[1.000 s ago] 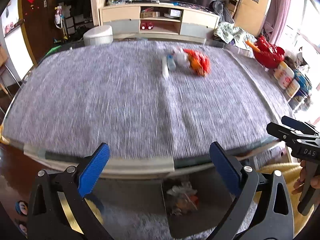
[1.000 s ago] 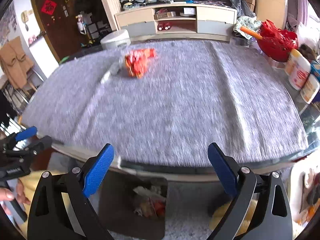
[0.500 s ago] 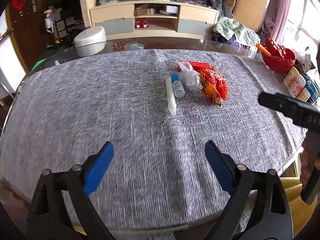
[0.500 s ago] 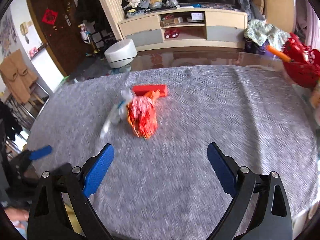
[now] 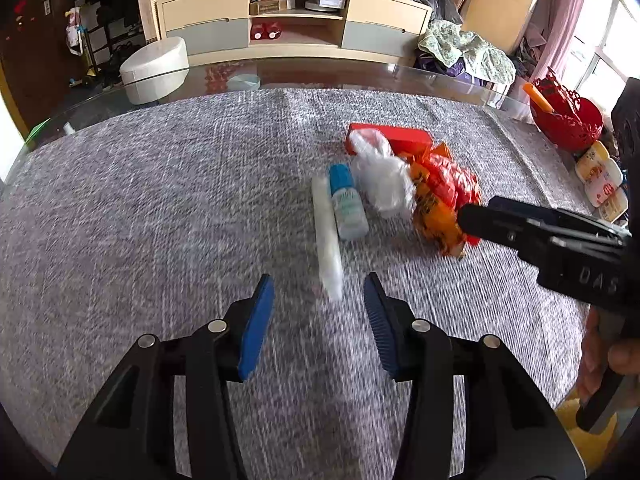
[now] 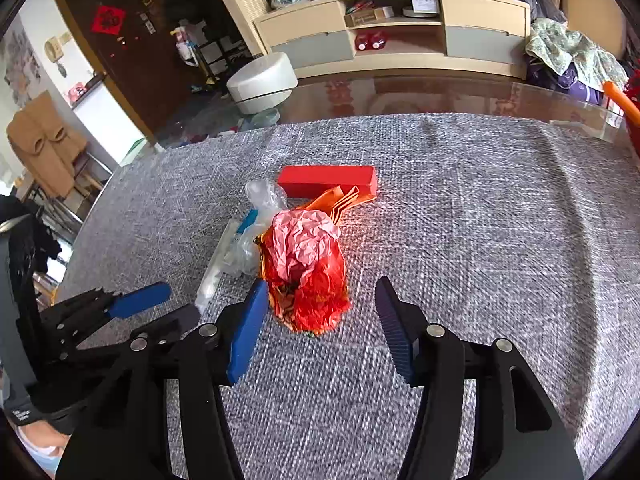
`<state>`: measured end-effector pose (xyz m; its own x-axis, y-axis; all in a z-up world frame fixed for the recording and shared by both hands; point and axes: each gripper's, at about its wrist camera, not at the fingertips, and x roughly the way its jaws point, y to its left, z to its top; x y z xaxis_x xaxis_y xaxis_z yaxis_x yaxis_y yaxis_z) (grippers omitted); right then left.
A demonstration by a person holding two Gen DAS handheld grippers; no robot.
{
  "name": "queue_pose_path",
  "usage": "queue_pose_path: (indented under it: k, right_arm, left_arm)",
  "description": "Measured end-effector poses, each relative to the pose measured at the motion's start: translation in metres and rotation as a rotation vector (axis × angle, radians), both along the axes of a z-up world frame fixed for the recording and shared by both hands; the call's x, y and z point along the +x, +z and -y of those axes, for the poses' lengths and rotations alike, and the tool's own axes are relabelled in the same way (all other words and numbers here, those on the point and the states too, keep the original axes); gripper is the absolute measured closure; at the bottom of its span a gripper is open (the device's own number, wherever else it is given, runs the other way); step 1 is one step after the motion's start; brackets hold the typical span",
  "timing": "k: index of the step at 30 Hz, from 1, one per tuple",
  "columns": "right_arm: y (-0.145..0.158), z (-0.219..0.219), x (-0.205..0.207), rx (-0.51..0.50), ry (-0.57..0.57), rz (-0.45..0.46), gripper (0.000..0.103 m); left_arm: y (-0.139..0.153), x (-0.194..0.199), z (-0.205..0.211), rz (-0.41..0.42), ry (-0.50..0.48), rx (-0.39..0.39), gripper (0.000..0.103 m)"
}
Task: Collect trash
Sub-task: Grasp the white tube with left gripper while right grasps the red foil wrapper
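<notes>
The trash lies in a small heap near the middle of the cloth-covered surface (image 5: 140, 208): a crumpled red wrapper (image 6: 308, 276), a clear bag (image 5: 382, 184), a small bottle (image 5: 348, 208), a white tube (image 5: 328, 240) and a red box (image 6: 328, 180). Both the left tongs (image 5: 318, 300) and the right tongs (image 6: 320, 312) have just been narrowing and are seen half open, nothing yet pinched. The wrapper is judged light, soft and crushable, best taken across its bunched middle, while the tube looks slippery and is best gripped mid-length
</notes>
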<state>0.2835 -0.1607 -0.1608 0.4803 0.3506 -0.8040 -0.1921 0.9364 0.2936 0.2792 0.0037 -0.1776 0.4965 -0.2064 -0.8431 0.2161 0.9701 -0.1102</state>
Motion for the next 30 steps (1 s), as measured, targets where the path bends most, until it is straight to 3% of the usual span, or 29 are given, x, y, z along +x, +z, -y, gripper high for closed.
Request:
queue_pose_path:
  k: [5,10,14,22,30]
  right_arm:
    - [-0.006,-0.001,0.003,0.023,0.013,-0.011,0.049]
    - [-0.009,-0.003,0.006,0.052,0.044,-0.022,0.066]
    - [-0.008,-0.007,0.006,0.044,0.045,-0.021,0.068]
    - [-0.001,0.004,-0.014,0.037,0.038,-0.023,0.069]
    - [0.012,0.021,-0.065,0.047,0.023,-0.015,0.07]
  left_arm:
    - [-0.01,0.014,0.007,-0.018,-0.014,-0.01,0.072]
    - [-0.013,0.02,0.007,-0.01,-0.017,-0.01,0.082]
    - [-0.013,0.02,0.005,-0.009,-0.026,0.005,0.09]
    - [-0.012,0.0,0.007,-0.013,-0.037,0.027,0.091]
    - [-0.01,-0.055,0.008,-0.04,-0.054,0.04,0.091]
